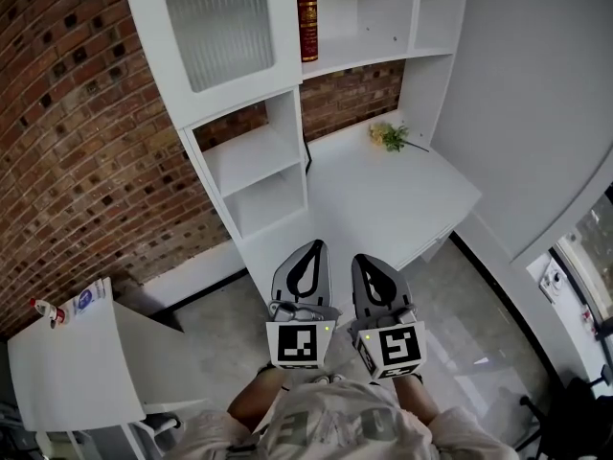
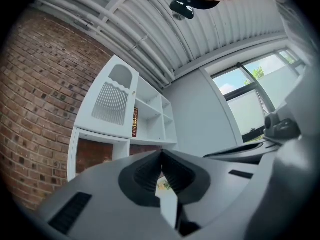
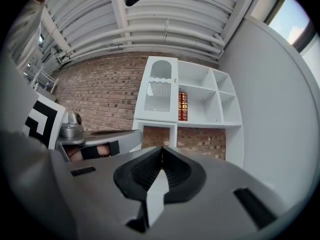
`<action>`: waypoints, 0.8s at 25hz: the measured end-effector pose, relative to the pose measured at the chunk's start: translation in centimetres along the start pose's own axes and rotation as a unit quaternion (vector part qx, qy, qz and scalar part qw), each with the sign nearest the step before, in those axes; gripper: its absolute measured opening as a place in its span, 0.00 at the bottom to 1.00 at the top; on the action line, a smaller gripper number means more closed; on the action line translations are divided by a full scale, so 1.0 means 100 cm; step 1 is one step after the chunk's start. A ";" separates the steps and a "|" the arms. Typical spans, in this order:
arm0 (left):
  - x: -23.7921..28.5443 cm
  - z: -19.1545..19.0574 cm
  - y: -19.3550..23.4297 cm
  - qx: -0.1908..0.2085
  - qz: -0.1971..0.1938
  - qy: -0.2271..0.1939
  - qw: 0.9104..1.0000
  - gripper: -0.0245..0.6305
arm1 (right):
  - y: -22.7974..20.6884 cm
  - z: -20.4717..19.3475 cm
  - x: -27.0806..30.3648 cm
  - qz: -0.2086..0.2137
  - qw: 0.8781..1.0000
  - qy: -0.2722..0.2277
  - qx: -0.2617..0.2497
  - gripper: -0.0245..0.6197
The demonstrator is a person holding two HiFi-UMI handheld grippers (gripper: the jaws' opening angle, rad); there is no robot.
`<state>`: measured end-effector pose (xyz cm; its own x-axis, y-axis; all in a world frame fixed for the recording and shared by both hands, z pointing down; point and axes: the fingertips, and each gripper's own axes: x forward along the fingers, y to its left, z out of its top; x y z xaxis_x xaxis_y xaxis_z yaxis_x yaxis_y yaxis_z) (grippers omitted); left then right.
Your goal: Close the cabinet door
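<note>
The white cabinet door (image 1: 222, 32) with its ribbed glass pane lies flush against the shelf unit at the upper left. It also shows in the left gripper view (image 2: 111, 101) and the right gripper view (image 3: 159, 91). Both grippers hang low, close to the person's body and well short of the desk edge. My left gripper (image 1: 312, 245) is shut with nothing in it, its jaws meeting at the tip (image 2: 161, 153). My right gripper (image 1: 365, 258) is beside it, also shut and empty (image 3: 161, 149). Neither touches the cabinet.
A red book (image 1: 306, 12) stands on the open shelf right of the door. A small bunch of flowers (image 1: 391, 135) lies on the white desk (image 1: 383, 209). A white table (image 1: 67, 372) with a small bottle (image 1: 46, 310) stands at the lower left, against the brick wall (image 1: 67, 142).
</note>
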<state>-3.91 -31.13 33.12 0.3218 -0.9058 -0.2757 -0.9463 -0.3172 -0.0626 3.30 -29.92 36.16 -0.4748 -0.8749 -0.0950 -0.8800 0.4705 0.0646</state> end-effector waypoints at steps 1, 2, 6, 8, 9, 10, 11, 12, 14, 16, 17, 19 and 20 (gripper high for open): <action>0.001 0.001 -0.001 0.003 -0.001 0.001 1.000 0.06 | -0.001 0.001 -0.001 -0.002 1.000 0.000 0.001 0.06; 0.003 0.003 -0.001 0.005 -0.001 -0.002 1.000 0.06 | -0.003 0.001 -0.002 -0.004 1.000 -0.001 0.003 0.06; 0.006 0.013 0.000 -0.006 0.000 -0.012 1.000 0.06 | -0.009 0.001 -0.004 -0.015 1.000 -0.002 0.008 0.06; 0.006 0.015 -0.001 -0.010 -0.001 -0.014 1.000 0.06 | -0.014 0.002 -0.006 -0.020 1.000 -0.002 0.009 0.06; 0.006 0.016 -0.002 -0.012 -0.003 -0.015 1.000 0.06 | -0.016 0.003 -0.007 -0.023 1.000 -0.003 0.008 0.06; 0.007 0.016 -0.004 -0.015 -0.004 -0.014 1.000 0.06 | -0.018 0.004 -0.008 -0.026 1.000 -0.005 0.008 0.06; 0.007 0.016 -0.005 -0.018 -0.005 -0.014 1.000 0.06 | -0.021 0.005 -0.009 -0.029 1.000 -0.006 0.008 0.06; 0.007 0.017 -0.007 -0.021 -0.006 -0.014 1.000 0.06 | -0.023 0.005 -0.010 -0.031 0.999 -0.007 0.008 0.06; 0.006 0.018 -0.009 -0.025 -0.009 -0.010 1.000 0.06 | -0.026 0.007 -0.012 -0.036 0.999 -0.008 0.008 0.06; 0.004 0.014 -0.010 -0.020 -0.013 0.000 1.000 0.06 | -0.028 0.007 -0.014 -0.039 0.999 -0.008 0.008 0.06; 0.004 0.013 -0.011 -0.017 -0.014 0.002 1.000 0.06 | -0.029 0.008 -0.014 -0.040 0.999 -0.008 0.008 0.06; 0.007 0.019 -0.013 -0.021 -0.013 -0.007 1.000 0.06 | -0.031 0.009 -0.013 -0.041 0.999 -0.010 0.009 0.06; 0.009 0.023 -0.013 -0.023 -0.013 -0.012 1.000 0.06 | -0.031 0.010 -0.012 -0.040 0.999 -0.013 0.009 0.06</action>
<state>-2.43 -30.86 30.79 0.3444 -0.8902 -0.2982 -0.9353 -0.3530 -0.0265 6.60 -30.22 35.04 -0.4020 -0.9071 -0.1245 -0.9155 0.4004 0.0386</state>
